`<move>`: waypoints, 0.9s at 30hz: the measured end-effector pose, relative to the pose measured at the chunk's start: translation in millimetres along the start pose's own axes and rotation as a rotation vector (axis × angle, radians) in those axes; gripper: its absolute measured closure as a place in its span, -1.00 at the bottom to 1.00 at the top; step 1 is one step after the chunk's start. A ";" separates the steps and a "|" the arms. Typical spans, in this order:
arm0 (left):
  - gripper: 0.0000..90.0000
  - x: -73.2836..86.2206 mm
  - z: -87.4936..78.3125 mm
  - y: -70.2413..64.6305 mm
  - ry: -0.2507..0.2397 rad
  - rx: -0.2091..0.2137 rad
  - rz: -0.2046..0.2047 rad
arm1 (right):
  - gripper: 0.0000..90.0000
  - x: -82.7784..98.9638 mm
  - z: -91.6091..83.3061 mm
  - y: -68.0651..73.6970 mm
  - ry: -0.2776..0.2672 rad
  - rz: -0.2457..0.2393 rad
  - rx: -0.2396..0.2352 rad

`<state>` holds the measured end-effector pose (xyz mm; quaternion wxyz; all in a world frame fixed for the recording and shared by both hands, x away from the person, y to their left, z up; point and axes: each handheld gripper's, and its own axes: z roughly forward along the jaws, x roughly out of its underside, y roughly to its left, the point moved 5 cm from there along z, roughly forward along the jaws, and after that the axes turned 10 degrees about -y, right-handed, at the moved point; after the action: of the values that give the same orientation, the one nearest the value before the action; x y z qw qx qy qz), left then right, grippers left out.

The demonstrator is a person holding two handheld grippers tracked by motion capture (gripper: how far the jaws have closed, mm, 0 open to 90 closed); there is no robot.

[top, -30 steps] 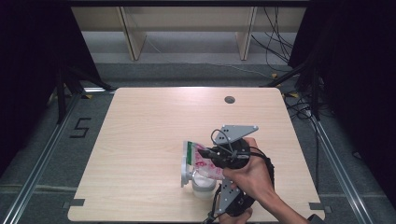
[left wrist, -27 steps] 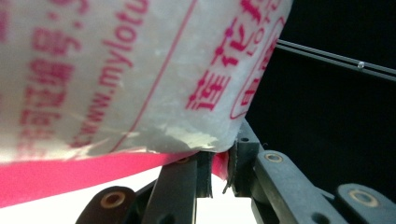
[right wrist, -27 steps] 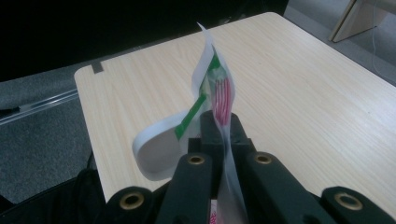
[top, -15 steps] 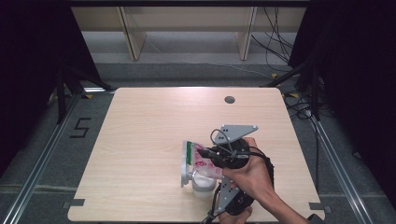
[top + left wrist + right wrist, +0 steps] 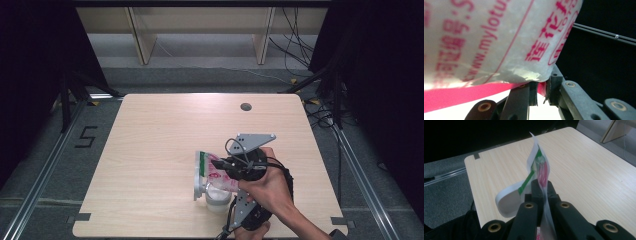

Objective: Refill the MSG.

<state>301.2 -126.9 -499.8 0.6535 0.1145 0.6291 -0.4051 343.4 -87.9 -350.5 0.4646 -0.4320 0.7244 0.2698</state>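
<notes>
A clear plastic bag (image 5: 219, 176) of white grains, with pink print and a green strip at its mouth, hangs tilted over the table's front right part. My right gripper (image 5: 221, 164) is shut on the bag's edge near the green strip (image 5: 529, 178); its jaws (image 5: 541, 192) pinch the film. My left gripper (image 5: 239, 200), lower and nearer the table's front edge, is shut on the bag's pink bottom seam (image 5: 541, 86). The bag (image 5: 486, 37) looms just above its jaws. Under the bag's open white mouth (image 5: 507, 205) stands a small clear cup (image 5: 217, 200) with white contents.
The light wooden table (image 5: 160, 135) has a round cable hole (image 5: 245, 106) at the back right. Its front left corner (image 5: 471, 161) drops to grey floor. Shelf legs (image 5: 142, 42) stand beyond the far edge, and cables (image 5: 300, 35) lie on the floor at the back right.
</notes>
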 end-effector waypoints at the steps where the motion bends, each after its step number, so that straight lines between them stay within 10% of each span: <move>1: 0.81 0.1 -0.1 0.0 0.001 -0.001 0.001 | 1.00 0.1 -0.1 0.0 0.000 0.002 0.001; 27: 0.81 0.9 -0.7 -1.0 -0.002 -0.001 0.000 | 1.00 0.9 -2.3 1.0 0.012 -0.001 -0.007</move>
<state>299.9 -127.5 -500.4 0.6543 0.1139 0.6285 -0.4048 341.4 -89.6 -350.4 0.4591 -0.4356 0.7259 0.2694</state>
